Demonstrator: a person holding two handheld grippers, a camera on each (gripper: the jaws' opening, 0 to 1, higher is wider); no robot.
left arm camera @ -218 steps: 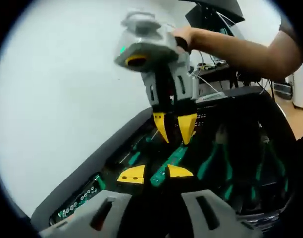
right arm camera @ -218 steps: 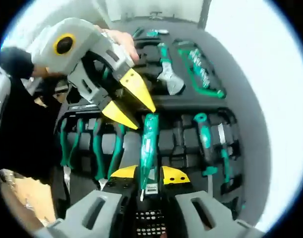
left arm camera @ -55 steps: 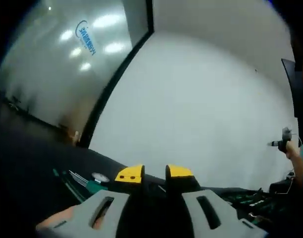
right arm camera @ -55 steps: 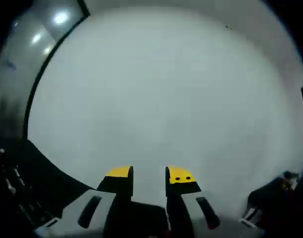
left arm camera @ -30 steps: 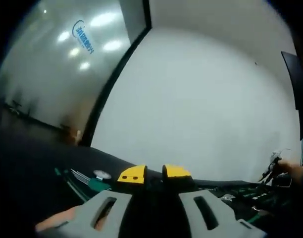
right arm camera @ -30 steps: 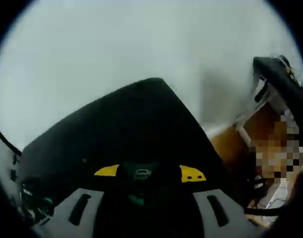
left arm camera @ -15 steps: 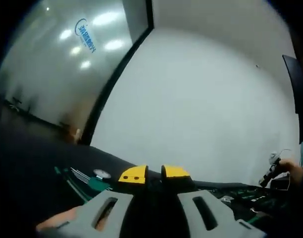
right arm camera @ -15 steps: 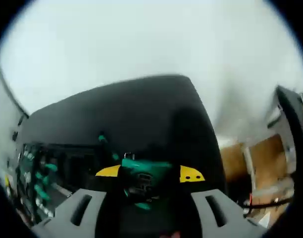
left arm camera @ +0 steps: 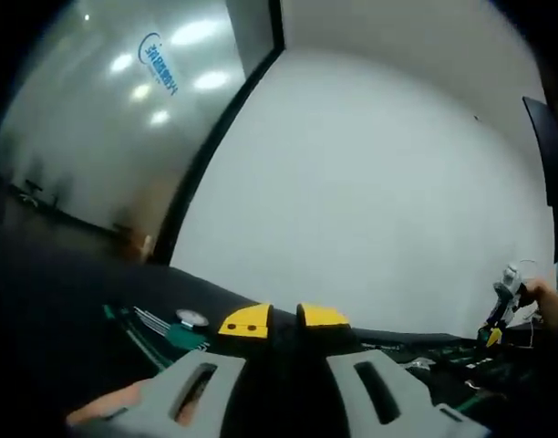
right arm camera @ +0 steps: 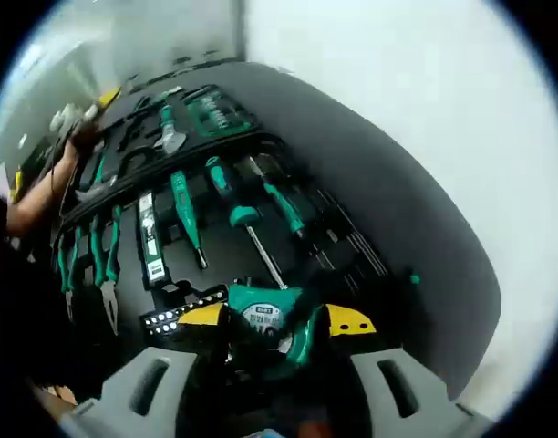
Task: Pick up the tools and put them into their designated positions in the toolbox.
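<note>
- Swung round since half a second ago, my right gripper view now looks down into the open toolbox [right arm camera: 416, 237] instead of across its dark closed-looking side, while the left gripper view has barely shifted.
- My right claw [right arm camera: 277, 318] is pinching a green tape measure [right arm camera: 265, 321] between its yellow tips, the case sitting squarely in the gap.
- Just beyond it lies the toolbox tray: screwdrivers [right arm camera: 226, 196] run lengthwise away from the claw, pliers [right arm camera: 104, 265] off to the view's left (the free slot for the tape I cannot pick out).
- My left claw [left arm camera: 284, 319] is nearly pressed together with nothing in it, low over the dark desk [left arm camera: 51, 301], so the right hand is the nearer one.
</note>
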